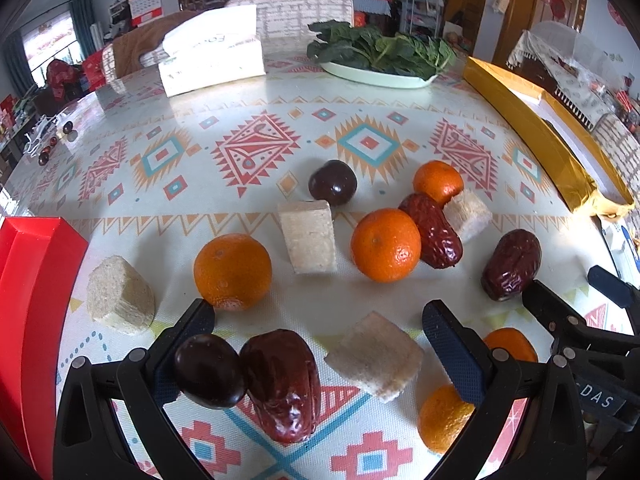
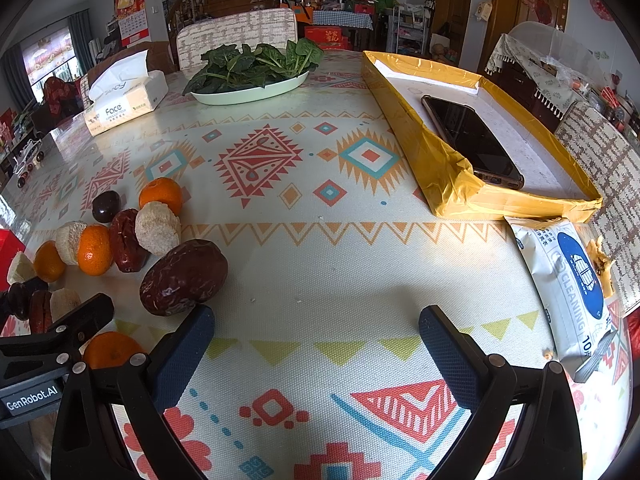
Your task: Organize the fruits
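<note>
Patterned table bears fruits, yellow tray.

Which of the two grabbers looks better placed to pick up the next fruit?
Probably the left. The left gripper is open with a red date and a dark plum lying between its fingers. The right gripper is open too, but over bare tablecloth, with the fruit off to its left.

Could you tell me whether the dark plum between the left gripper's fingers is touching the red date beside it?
Touching: the left wrist view shows the dark plum pressed against the red date, no gap.
</note>
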Available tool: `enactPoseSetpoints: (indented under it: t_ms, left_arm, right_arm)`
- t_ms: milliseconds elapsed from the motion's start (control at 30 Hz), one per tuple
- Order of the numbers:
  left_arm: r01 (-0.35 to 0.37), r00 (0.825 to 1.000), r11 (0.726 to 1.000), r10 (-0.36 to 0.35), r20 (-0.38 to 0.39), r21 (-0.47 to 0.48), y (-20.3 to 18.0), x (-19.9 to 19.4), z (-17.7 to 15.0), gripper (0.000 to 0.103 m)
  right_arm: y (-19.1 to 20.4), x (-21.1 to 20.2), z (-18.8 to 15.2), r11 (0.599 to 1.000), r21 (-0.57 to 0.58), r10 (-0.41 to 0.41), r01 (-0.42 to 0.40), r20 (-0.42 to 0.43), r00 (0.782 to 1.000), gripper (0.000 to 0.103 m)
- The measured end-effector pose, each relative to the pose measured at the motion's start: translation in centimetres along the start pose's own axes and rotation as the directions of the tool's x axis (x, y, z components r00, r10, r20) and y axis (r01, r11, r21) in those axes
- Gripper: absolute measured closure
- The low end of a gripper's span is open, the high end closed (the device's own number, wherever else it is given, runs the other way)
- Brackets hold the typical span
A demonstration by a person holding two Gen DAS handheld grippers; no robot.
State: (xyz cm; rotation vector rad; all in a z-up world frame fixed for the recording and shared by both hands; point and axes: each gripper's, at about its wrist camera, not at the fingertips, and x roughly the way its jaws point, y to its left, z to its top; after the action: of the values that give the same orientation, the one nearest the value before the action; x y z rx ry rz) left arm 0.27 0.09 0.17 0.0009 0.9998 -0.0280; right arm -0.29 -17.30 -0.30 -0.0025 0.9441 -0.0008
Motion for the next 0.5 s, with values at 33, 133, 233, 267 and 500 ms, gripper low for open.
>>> enactPoseSetpoints:
  t_ms: [33, 133, 233, 267, 500]
  left_arm:
    - [0.001, 1.000, 1.000, -0.001, -0.004, 0.002, 0.08, 0.00, -0.13, 0.000]
    - [0.001, 1.000, 1.000, -0.001, -0.012, 0.005, -0.09, 0.10, 0.09, 0.000]
    - [-0.002, 1.000, 1.000, 0.002, -0.005, 0.000, -0.11, 0.04, 0.20, 0.000]
    - [-0.004, 1.000, 1.000, 0.004, 0.000, -0.005, -0.14, -0.04, -0.07, 0.000]
    - [-0.016, 1.000, 0.999, 0.016, 0.001, -0.034, 0.43, -0.27, -0.14, 0.000]
  right_arm:
    - [0.03, -0.04, 0.02, 1.000, -0.004, 0.007, -0.007, -0.011, 1.000, 0.000]
    - [-0.55, -0.09, 0.32, 1.000, 0.017, 0.014, -0.013, -0.045, 0.999, 0.000]
    - [-0.39, -0.31, -0.08, 1.000, 0.011, -0.004, 0.005, -0.068, 0.998, 0.000]
    - [-0.36, -0.29, -0.08, 1.000, 0.009, -0.005, 0.006, -0.068, 0.998, 0.000]
    - [-0.18, -0.20, -0.13, 0.999, 0.025, -0.025, 0.027, -0.058, 0.998, 0.000]
